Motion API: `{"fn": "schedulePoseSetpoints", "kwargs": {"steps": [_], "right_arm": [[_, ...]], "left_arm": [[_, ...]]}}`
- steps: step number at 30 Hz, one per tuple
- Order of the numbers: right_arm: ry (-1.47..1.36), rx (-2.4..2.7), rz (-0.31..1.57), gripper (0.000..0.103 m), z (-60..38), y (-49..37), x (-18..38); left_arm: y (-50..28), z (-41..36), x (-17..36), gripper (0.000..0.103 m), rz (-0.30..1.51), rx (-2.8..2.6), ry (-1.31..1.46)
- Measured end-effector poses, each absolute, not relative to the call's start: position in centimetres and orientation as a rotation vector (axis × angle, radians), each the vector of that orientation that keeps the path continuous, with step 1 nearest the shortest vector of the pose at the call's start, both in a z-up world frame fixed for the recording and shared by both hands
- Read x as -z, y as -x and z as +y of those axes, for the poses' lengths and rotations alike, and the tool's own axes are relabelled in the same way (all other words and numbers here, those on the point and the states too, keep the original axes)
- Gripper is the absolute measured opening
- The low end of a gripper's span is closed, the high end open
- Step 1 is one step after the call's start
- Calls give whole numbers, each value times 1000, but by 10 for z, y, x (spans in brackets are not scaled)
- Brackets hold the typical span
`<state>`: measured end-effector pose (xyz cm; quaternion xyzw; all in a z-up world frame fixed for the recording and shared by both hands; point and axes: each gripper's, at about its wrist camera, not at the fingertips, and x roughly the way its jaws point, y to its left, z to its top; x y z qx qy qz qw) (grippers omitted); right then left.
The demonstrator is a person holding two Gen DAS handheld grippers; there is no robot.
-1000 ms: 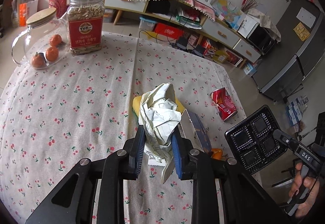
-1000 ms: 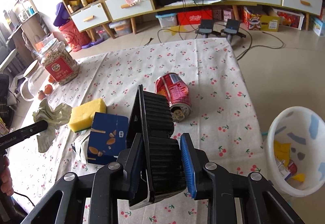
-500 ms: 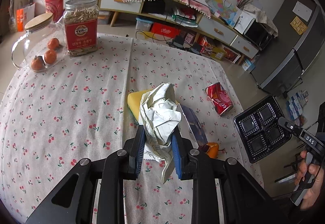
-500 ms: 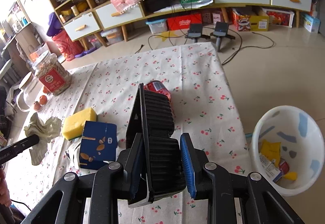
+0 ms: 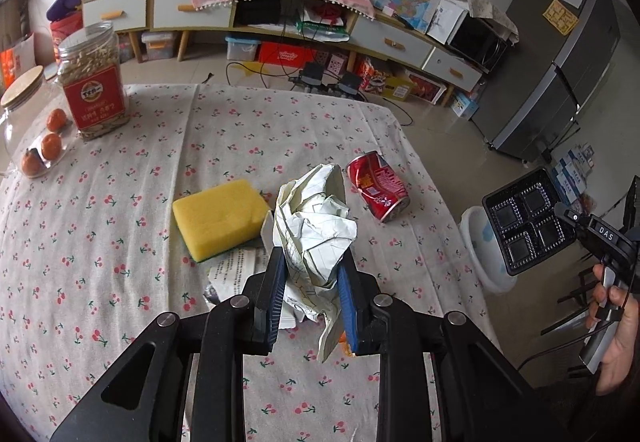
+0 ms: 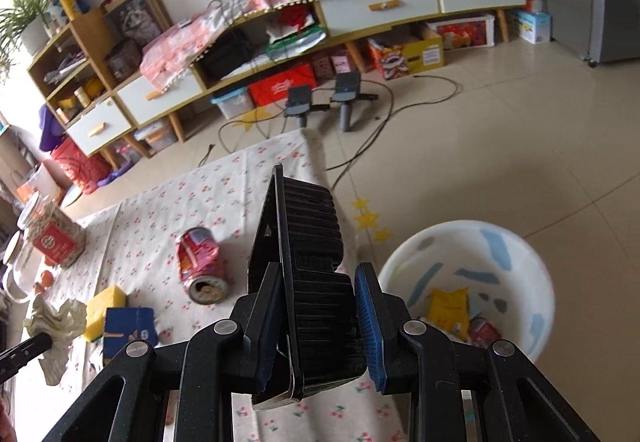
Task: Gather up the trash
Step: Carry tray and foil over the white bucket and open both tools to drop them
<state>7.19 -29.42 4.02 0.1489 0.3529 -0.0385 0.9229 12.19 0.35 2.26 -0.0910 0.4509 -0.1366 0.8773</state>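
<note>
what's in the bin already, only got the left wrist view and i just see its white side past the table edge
Observer: The white plastic bin already holds a yellow wrapper and a small red packet.
Operator: anything hidden behind my crumpled paper?
Observer: Yes, a dark blue carton lies beside the yellow sponge.
Operator: is the can opened?
Observer: The crushed red drink can shows an open mouth at its near end.

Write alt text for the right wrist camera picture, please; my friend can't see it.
A handheld right gripper clamps a black plastic food tray edge-on, above a cherry-print tablecloth and beside a white trash bin on the floor. A crushed red can lies on the cloth.
</note>
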Motion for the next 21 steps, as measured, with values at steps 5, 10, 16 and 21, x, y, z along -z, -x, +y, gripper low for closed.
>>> {"fn": "schedulePoseSetpoints", "kwargs": {"steps": [5, 10, 16, 21], "right_arm": [[-356, 183, 728, 32, -342, -69, -34], [-382, 267, 749, 34, -375, -70, -22], [-359, 318, 833, 60, -393, -76, 0], [-354, 340, 826, 60, -410, -56, -4]], "left_arm": [[-133, -42, -21, 26, 958, 344, 156], [-143, -93, -17, 26, 986, 412, 131], [-151, -160, -9, 26, 1012, 506, 75], [-156, -217, 3, 26, 1031, 605, 29]]}}
